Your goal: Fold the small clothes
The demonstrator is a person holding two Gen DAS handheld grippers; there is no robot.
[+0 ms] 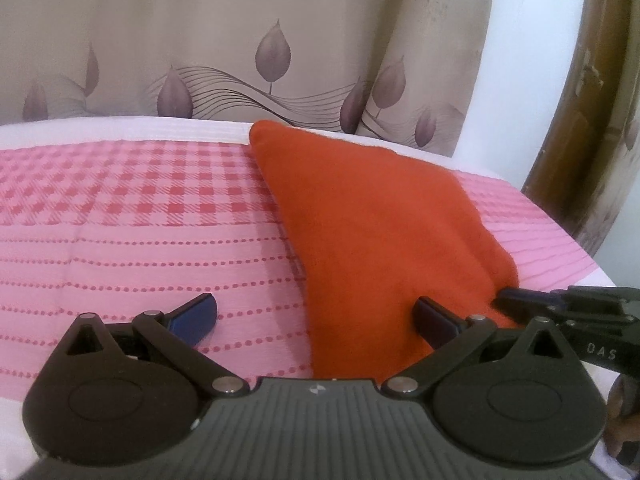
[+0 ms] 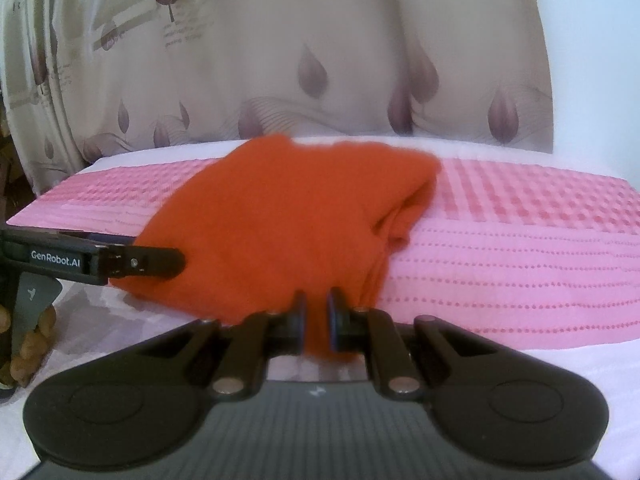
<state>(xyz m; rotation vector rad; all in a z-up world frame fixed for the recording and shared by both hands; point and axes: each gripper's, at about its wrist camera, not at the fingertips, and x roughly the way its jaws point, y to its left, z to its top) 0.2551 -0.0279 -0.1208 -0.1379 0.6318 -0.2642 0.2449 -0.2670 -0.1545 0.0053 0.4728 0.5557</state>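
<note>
the orange garment [image 2: 280,220] lies bunched on the pink checked bedcover [image 2: 520,248], near its front edge. the right gripper [image 2: 316,320] pinches the near hem between nearly closed jaws; the left gripper [image 1: 316,320] hangs wide open with one finger over the cloth. it looks soft, light and limp (likely fleecy, not slippery), so take it by corners and edges.

I am in a home, likely a bedroom. Before me lies a bed [image 1: 120,240] under a pink checked cover [image 1: 140,196], with a beige curtain [image 1: 240,40] printed with purple leaves hanging behind it. A white wall [image 1: 516,80] and a brown wooden door [image 1: 580,120] stand to the side.
</note>
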